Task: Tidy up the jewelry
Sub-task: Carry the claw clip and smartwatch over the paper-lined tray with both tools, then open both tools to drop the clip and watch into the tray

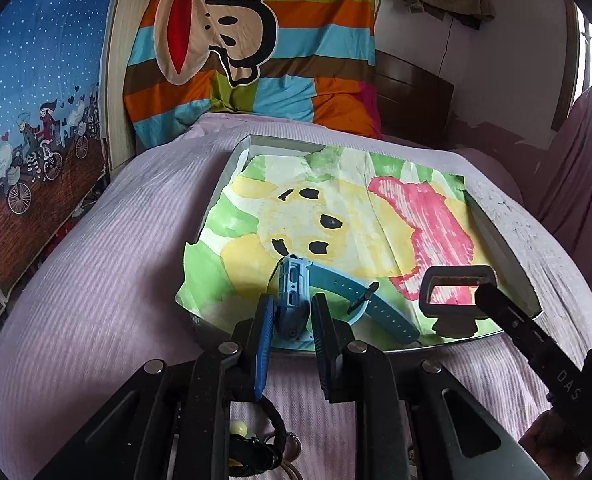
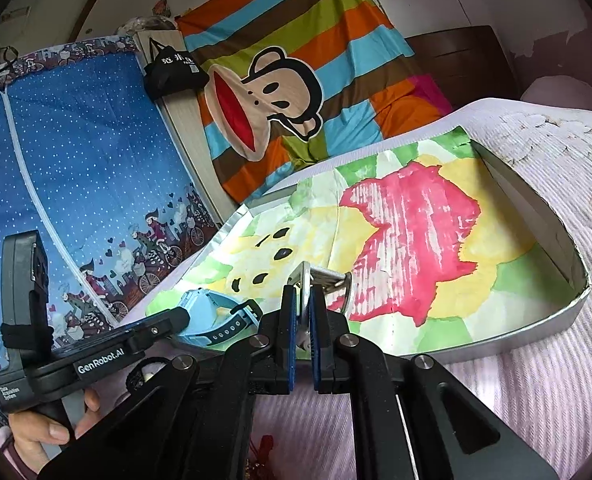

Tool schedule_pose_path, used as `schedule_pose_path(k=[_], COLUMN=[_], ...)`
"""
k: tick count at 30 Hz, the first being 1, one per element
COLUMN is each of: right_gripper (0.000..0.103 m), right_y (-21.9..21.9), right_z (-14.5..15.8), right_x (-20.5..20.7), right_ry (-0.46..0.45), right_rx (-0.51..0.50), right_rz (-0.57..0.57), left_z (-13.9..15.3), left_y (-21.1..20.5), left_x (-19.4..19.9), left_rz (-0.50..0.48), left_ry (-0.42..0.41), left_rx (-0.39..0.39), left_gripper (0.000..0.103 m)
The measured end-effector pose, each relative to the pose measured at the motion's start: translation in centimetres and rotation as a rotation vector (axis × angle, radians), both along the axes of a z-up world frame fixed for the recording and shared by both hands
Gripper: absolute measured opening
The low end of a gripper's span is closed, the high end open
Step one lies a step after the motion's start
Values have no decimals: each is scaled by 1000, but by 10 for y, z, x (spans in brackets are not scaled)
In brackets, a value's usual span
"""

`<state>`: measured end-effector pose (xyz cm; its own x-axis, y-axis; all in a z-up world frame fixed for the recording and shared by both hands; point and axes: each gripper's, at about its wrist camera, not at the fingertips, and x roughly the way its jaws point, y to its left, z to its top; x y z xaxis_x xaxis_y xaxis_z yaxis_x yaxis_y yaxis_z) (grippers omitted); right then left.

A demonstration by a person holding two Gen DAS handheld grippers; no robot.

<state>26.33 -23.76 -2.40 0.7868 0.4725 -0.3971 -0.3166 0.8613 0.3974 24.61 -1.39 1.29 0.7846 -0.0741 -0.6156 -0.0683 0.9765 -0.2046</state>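
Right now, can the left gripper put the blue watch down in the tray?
Probably yes. The left gripper holds the blue watch just over the tray's near edge, and the painted paper ahead looks bare.

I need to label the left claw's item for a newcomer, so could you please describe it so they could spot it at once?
On the pink bed lies a shallow tray lined with a painted paper. At its near edge, towards the tray's left, the left claw grips a watch. It is light blue with a holed rubber strap, unlike the grey metal buckle beside it in the right claw.
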Motion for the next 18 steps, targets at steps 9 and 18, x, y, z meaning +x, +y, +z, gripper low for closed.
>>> schedule_pose_path(k=[9, 18], right_gripper=[45, 83], right_y=[-17, -22], right_z=[19, 45], right_x=[-38, -94], right_ry=[-99, -229], right_rx=[-58, -98], right_rz=[-77, -156], left_z=[14, 31], left_y=[-2, 3], left_x=[-31, -81], left_rz=[-2, 17], left_ry=[-90, -236], left_rx=[19, 11], left_gripper=[42, 85])
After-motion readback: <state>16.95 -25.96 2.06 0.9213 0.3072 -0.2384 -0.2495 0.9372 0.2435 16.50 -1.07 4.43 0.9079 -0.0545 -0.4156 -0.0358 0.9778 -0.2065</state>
